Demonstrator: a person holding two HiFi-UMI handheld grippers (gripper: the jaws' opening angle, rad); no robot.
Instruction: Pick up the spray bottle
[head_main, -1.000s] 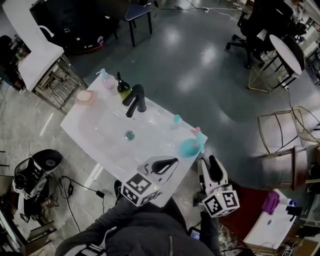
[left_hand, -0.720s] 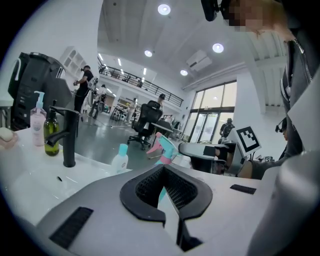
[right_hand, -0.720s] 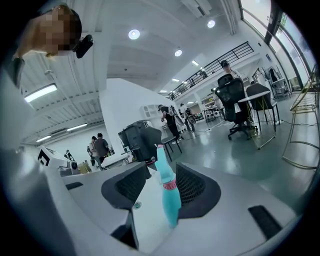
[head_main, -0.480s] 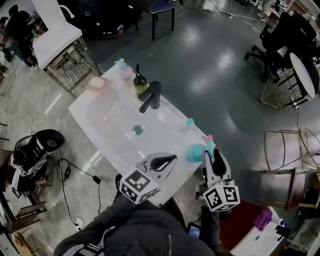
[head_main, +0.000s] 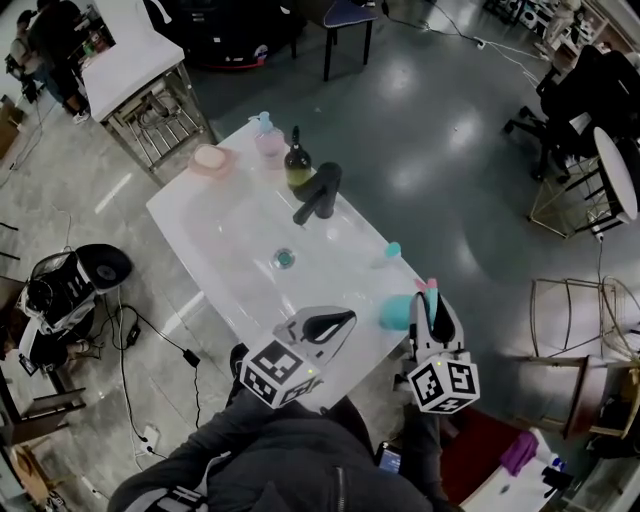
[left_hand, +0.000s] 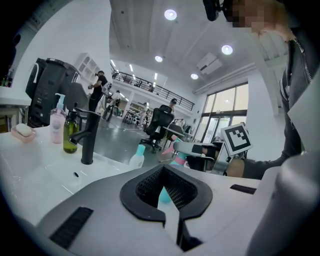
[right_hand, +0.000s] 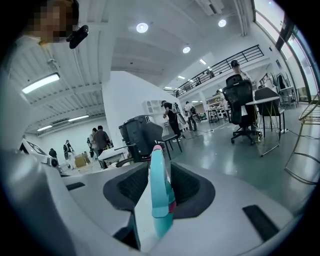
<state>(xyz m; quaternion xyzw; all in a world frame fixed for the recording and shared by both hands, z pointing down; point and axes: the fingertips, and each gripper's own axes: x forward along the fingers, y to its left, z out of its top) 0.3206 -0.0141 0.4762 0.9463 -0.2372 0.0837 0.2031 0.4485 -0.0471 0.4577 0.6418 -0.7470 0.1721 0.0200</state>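
White sink counter (head_main: 215, 225), running far left to near right. Far-left end: pink soap dish (head_main: 208, 158), pink pump bottle (head_main: 264, 136), dark green bottle (head_main: 297, 160). Black faucet (head_main: 320, 195) mid-counter, drain (head_main: 285, 258) just in front of it. Left gripper (head_main: 335, 322) over near edge, jaws closed together, nothing in them. Small white bottle with teal cap (head_main: 391, 252) at right edge. Teal spray bottle (head_main: 398, 311) upright on near-right corner. Right gripper (head_main: 433, 300) has jaws closed in on its spray head, pads against both sides.
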